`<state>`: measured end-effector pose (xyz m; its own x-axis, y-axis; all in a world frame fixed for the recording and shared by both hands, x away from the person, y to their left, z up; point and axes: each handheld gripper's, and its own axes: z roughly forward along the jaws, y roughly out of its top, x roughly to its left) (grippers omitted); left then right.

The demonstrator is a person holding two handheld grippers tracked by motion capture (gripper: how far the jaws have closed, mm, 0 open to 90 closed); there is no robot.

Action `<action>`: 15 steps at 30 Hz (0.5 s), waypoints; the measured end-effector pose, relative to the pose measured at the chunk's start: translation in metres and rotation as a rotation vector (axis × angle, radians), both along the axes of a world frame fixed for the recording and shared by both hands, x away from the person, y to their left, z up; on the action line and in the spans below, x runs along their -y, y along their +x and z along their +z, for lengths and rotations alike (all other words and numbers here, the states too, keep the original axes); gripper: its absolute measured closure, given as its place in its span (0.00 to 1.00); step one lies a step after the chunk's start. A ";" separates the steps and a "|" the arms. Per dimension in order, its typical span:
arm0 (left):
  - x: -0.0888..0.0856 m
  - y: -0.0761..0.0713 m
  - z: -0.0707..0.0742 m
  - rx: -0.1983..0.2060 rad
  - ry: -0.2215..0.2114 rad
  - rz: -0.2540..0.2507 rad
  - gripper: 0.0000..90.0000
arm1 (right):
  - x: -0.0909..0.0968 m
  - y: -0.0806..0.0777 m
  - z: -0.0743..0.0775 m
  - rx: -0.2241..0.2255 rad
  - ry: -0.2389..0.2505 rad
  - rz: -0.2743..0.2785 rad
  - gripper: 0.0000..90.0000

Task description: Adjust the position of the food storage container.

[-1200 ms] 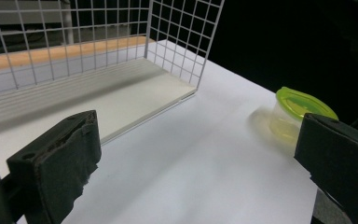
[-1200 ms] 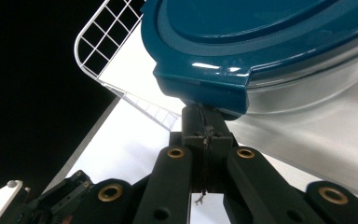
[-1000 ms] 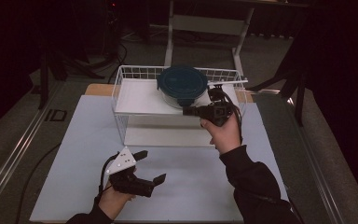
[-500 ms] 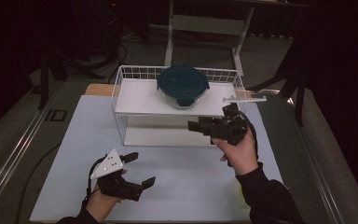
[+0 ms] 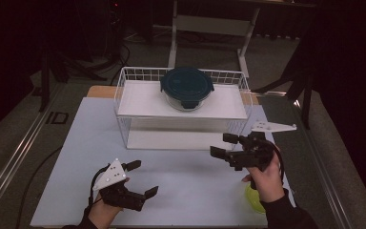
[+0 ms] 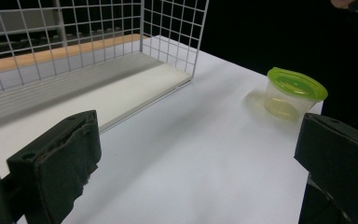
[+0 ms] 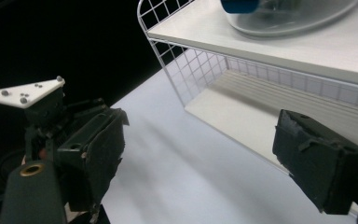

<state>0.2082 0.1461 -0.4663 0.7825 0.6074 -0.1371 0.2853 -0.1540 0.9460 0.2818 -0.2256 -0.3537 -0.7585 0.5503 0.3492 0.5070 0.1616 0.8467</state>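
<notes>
White table (image 5: 186, 186) in a dark room bears a wire shelf rack (image 5: 124, 102); both grippers, left (image 5: 140, 179) and right (image 5: 224, 145), gape empty, the right's jaws having just been opening

1. The tabletop (image 5: 76, 157) carries a white sheet (image 5: 186, 176).
2. A white wire rack (image 5: 124, 95) stands on the sheet at the far side.
3. A glass container with a dark blue lid (image 5: 187, 88) sits on the rack's upper shelf (image 5: 143, 100).
4. A small cup with a green lid (image 6: 292, 93) stands on the sheet near its right edge.

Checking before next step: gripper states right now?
Left gripper: open, holding nothing.
Right gripper: jaws have just been opening, now wide, nothing between them.
</notes>
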 end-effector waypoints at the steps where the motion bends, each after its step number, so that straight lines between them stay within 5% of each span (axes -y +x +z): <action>1: 0.001 0.000 0.000 0.007 0.000 0.000 0.00 | 0.006 -0.004 -0.003 0.011 0.002 -0.001 0.17; 7: 0.004 0.000 -0.004 0.007 -0.002 -0.022 0.00 | 0.020 -0.017 -0.020 -0.039 -0.029 -0.005 0.16; 12: 0.005 0.000 -0.006 0.008 0.003 -0.024 0.00 | 0.032 -0.025 -0.030 -0.031 -0.032 -0.017 0.17; 15: 0.004 0.001 -0.006 0.007 -0.005 -0.027 0.00 | 0.048 -0.035 -0.040 -0.029 -0.073 -0.050 0.38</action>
